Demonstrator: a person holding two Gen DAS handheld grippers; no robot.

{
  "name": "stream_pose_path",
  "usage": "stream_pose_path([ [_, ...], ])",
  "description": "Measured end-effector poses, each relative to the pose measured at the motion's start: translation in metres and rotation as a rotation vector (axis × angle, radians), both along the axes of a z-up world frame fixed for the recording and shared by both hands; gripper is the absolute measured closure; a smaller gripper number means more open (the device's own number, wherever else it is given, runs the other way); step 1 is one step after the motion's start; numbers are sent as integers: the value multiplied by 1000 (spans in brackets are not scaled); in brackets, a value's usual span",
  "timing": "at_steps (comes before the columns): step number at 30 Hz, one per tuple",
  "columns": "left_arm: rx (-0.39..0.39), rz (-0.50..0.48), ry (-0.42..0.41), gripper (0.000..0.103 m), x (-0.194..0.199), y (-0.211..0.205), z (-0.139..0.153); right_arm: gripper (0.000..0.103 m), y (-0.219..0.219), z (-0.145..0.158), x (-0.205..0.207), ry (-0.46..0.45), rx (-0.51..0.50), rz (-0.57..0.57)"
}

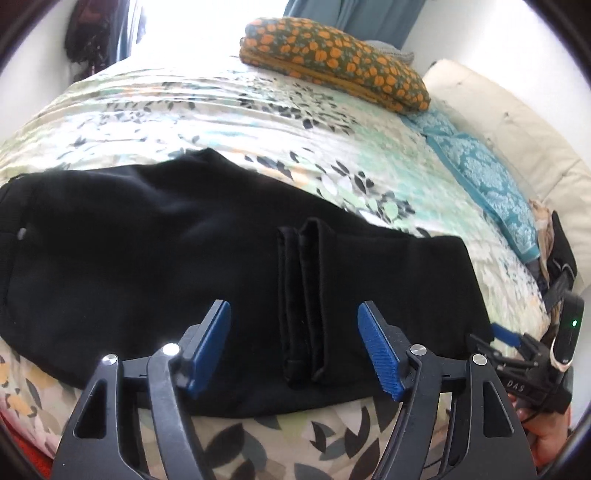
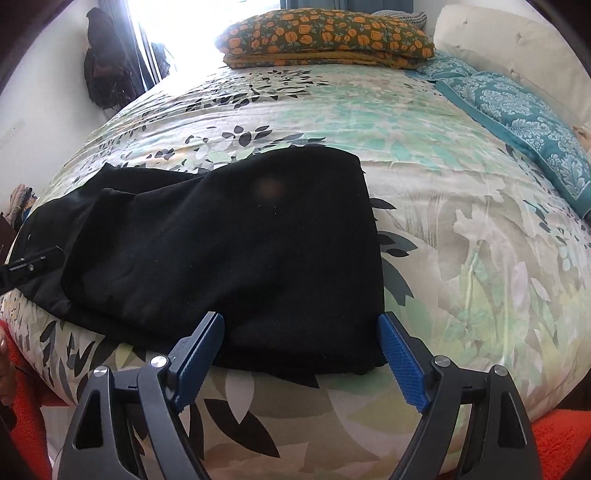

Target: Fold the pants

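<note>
Two tongs spread over black pants (image 1: 184, 236) on a bed (image 2: 461, 221).
Left tongs (image 1: 293, 345) and right tongs (image 2: 301, 352) tilt down, empty; the right one's body seemingly reads "DAS".

Black pants (image 1: 166, 240), floral green-white bedspread (image 2: 443, 221)

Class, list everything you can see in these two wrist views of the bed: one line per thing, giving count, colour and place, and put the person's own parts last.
Pants: one, black, partly folded, lying near the bed's front edge.
Bedspread: one, pale with green and dark leaf print, covering the bed.
Floral pillow: one, dark green with orange flowers, at the far end of the bed.
Teal patterned pillows: apparently two, teal and white, along the right side.
Headboard: one, cream, padded, beyond the teal pillows.
Curtain: one, grey-blue, behind the floral pillow.
Left tool: one, black with blue pads, open over the pants.
Right tool: one, same colours, open at the pants' near edge.
</note>
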State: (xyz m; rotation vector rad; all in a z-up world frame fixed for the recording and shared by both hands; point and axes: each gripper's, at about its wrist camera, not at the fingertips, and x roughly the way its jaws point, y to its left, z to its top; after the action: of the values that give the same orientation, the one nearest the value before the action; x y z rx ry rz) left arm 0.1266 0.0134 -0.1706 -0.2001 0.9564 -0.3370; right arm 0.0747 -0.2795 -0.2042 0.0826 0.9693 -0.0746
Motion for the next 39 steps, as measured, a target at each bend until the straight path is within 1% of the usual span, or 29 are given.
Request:
stream_pose_path([
  [2,-38,-11,71,29,13,2,-7,18,-2,0,-1,-2,6,-2],
  [4,-62,-48,118,29,21,-6,-14,18,-1,0,-1,-3,2,-1],
  [6,-46,-105,160,30,27,-23,-22,17,0,0,0,-4,3,-2],
  [7,-16,-125,181,32,29,-32,-28,17,0,0,0,-5,5,-2],
  [8,16,-131,193,41,30,-39,-32,17,0,0,-1,-7,9,-1],
  [9,54,-121,189,63,29,-44,-35,17,0,1,-1,-9,13,-1],
  [10,79,-109,175,74,27,-46,-36,17,-2,2,-2,-11,16,-3],
  [11,66,-104,164,91,26,-45,-35,17,-4,4,-3,-17,22,-6],
  [12,45,-102,155,94,25,-42,-33,18,-7,7,-5,-26,38,-10],
  [14,23,-102,122,95,21,-35,-22,18,-14,18,-11,-66,71,-33],
  [16,6,-93,90,96,17,-22,-9,18,-21,34,-22,-145,54,-72],
  [17,6,-94,90,96,18,-16,-6,18,-22,41,-26,-182,31,-85],
  [19,35,-99,92,95,18,-12,-9,17,-23,45,-28,-212,-8,-109],
  [20,59,-108,101,95,19,-13,-14,17,-23,42,-24,-199,-6,-111],
  [21,77,-114,107,95,19,-16,-20,16,-23,34,-17,-162,4,-105],
  [23,112,-116,102,95,16,-20,-29,16,-17,13,-5,-54,4,-83],
  [24,123,-113,95,94,14,-20,-31,16,-12,-2,1,22,-3,-56],
  [25,127,-109,95,93,14,-19,-33,16,-10,-13,2,65,-7,-47],
  [26,130,-101,100,85,15,-17,-33,16,-12,-16,-2,48,12,-65],
  [27,137,-92,116,73,17,-15,-33,12,-16,-16,-3,45,22,-88],
  [28,132,-79,130,69,18,-11,-33,7,-18,-16,-2,50,24,-91],
  [29,108,-62,136,63,19,-5,-29,6,-21,-17,-3,52,34,-86],
  [30,85,-35,132,55,18,2,-24,6,-23,-18,-4,54,52,-91],
  [31,77,2,113,51,16,8,-17,5,-25,-19,-6,54,69,-101],
  [32,81,38,83,49,14,14,-9,5,-26,-19,-6,53,73,-104],
  [34,96,100,4,49,9,20,11,5,-23,-18,-7,48,60,-101],
  [35,84,111,-35,49,6,20,20,5,-23,-17,-7,48,55,-100],
  [37,56,83,-100,46,0,10,35,4,-23,-18,-6,51,55,-103],
  [39,54,-13,-139,37,-3,-14,40,2,-23,-18,-3,55,57,-112],
])
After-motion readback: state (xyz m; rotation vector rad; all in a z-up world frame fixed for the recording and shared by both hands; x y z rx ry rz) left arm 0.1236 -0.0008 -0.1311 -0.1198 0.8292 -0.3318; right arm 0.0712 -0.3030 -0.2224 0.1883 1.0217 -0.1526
